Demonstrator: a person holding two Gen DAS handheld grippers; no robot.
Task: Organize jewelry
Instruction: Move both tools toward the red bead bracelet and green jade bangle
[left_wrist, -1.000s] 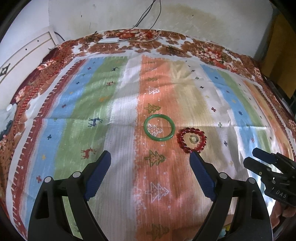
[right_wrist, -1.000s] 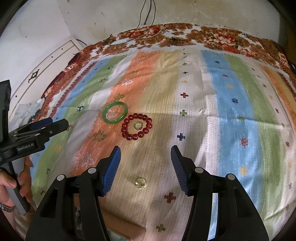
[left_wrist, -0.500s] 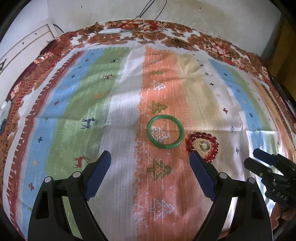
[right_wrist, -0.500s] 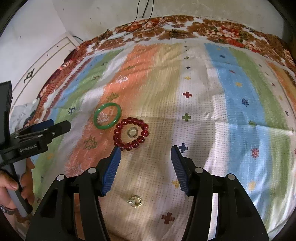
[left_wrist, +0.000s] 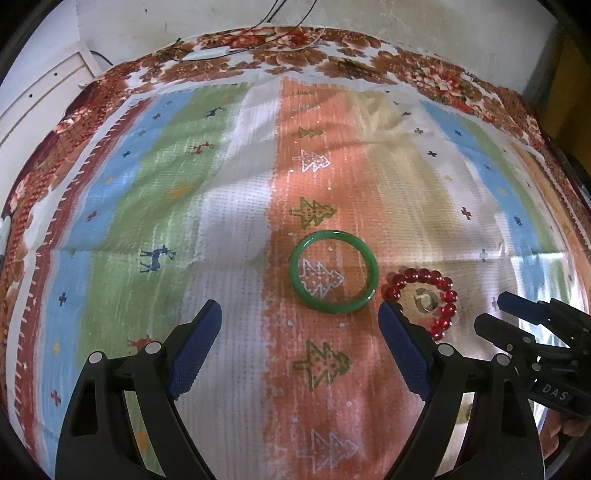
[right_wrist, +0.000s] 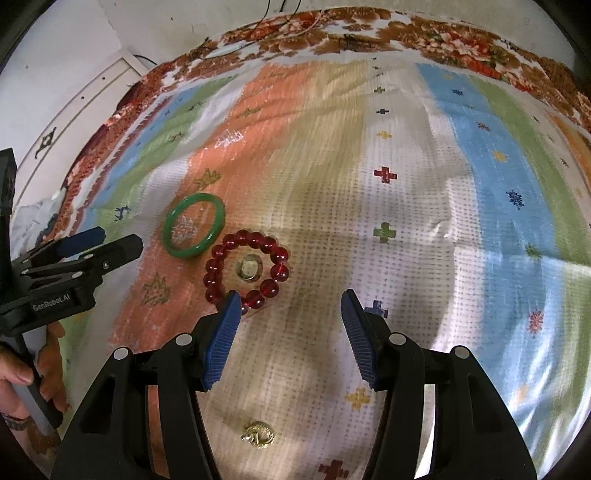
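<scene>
A green bangle lies flat on the striped cloth, on its orange band, over a white tree print. Just right of the bangle, close to it but whether touching cannot be told, lies a red bead bracelet, also flat. A small pale ring sits inside the bracelet's loop. Nearer the person than the bangle, well apart from it and past the bracelet, a small gold piece rests on the cloth's pale band; its shape is too small to tell.

The left gripper hangs over the cloth just short of the bangle, its blue pads spread wide, with nothing between them. Its right finger covers part of the bracelet in the left wrist view.

The right gripper hangs to the right of the bangle, beyond the bracelet, its pads parted about halfway and empty. Its left finger overlaps the bracelet's near edge in the right wrist view; contact cannot be told.

A hand grips the left gripper's handle, left of the bangle.
</scene>
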